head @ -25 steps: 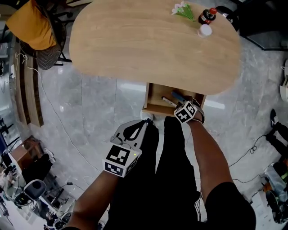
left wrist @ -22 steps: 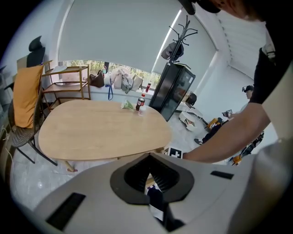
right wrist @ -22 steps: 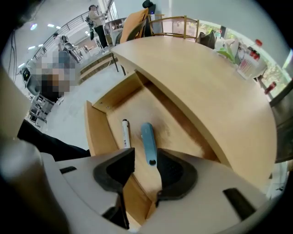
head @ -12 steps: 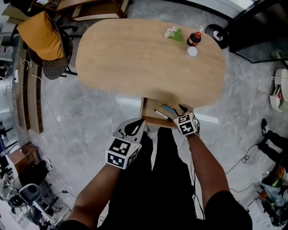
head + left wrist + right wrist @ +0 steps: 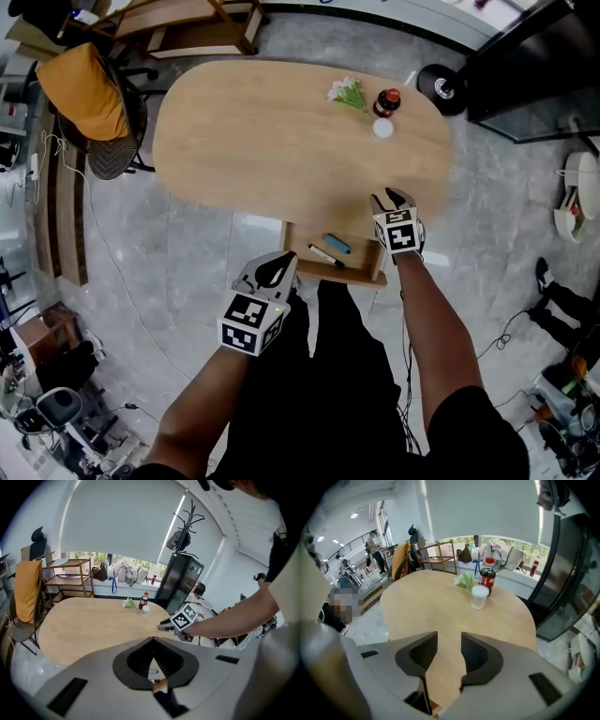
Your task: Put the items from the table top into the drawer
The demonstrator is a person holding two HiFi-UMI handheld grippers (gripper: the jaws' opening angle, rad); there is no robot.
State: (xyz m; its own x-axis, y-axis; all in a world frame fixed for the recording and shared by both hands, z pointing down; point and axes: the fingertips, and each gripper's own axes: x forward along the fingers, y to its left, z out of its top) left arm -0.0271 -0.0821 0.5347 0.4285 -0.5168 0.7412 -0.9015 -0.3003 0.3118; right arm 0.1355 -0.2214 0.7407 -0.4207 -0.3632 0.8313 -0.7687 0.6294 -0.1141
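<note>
On the far right of the oval wooden table (image 5: pixel 244 141) stand a cola bottle (image 5: pixel 385 99), a white cup (image 5: pixel 382 128) and a small bunch of flowers (image 5: pixel 349 92). Under the table's near edge the drawer (image 5: pixel 298 246) is pulled out, with a black marker (image 5: pixel 325 256) and a blue item (image 5: pixel 338 245) inside. My right gripper (image 5: pixel 393 200) hangs open over the table's near edge, above the drawer's right end, with nothing between its jaws (image 5: pixel 449 641). The left gripper (image 5: pixel 281 264) is shut and empty, hanging over the floor just left of the drawer.
A chair with an orange jacket (image 5: pixel 89 80) stands left of the table, with a wooden shelf (image 5: pixel 187 19) behind it. A black cabinet (image 5: pixel 525 66) stands at the far right. Cables (image 5: pixel 511 328) lie on the grey floor. My legs are below the drawer.
My right gripper has come up out of the drawer and now hangs over the table's near edge. The left gripper has shifted slightly toward the table.
</note>
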